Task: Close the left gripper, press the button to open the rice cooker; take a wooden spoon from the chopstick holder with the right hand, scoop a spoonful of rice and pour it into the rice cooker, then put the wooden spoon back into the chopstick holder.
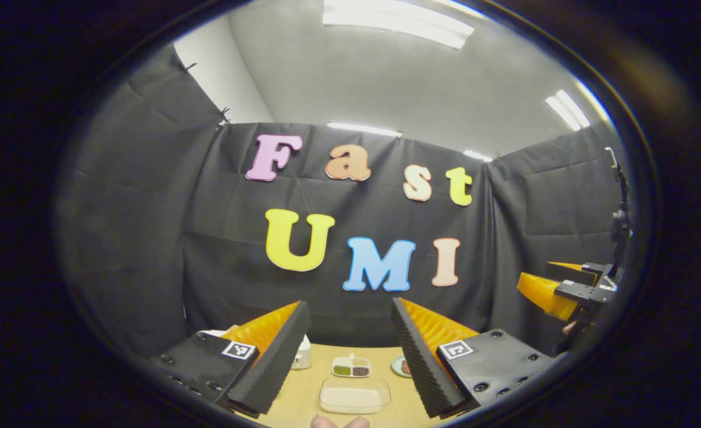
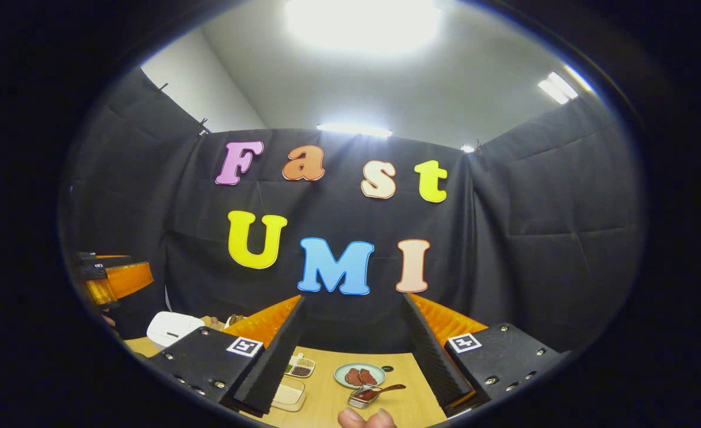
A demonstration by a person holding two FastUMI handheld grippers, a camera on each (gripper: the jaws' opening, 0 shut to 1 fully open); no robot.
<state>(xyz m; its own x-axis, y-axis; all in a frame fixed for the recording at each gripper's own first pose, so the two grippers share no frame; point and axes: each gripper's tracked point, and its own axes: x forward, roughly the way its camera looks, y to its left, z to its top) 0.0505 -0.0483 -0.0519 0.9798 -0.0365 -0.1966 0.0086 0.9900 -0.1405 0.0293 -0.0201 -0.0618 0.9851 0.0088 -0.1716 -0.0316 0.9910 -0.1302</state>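
Left gripper (image 1: 350, 362): bottom of the left gripper view, jaws wide apart, nothing between them; fingertips (image 1: 339, 422) of a hand at the bottom edge.
Right gripper (image 2: 353, 356): bottom of the right gripper view, jaws wide apart, nothing held; also at the right edge of the left gripper view, raised.
Rice box (image 1: 354, 395): clear, shallow, pale rice inside, bottom centre between the left fingers; a corner of it at lower left in the right gripper view.
Divided tray (image 1: 351, 367): just behind the box, green and dark fillings.
Plate (image 2: 360, 375): bottom centre of the right gripper view, brown pieces on it.
Small dish (image 2: 362, 396): just in front of the plate, a dark spoon (image 2: 386, 389) lying in it.
Cooker (image 2: 173, 328): white, lid down, lower left of the right gripper view; partly hidden behind the left finger in the left gripper view.
Chopstick holder: cannot tell.
Table (image 1: 302, 392): light wood.
Room: black cloth walls, white ceiling with strip lights (image 1: 398, 21).
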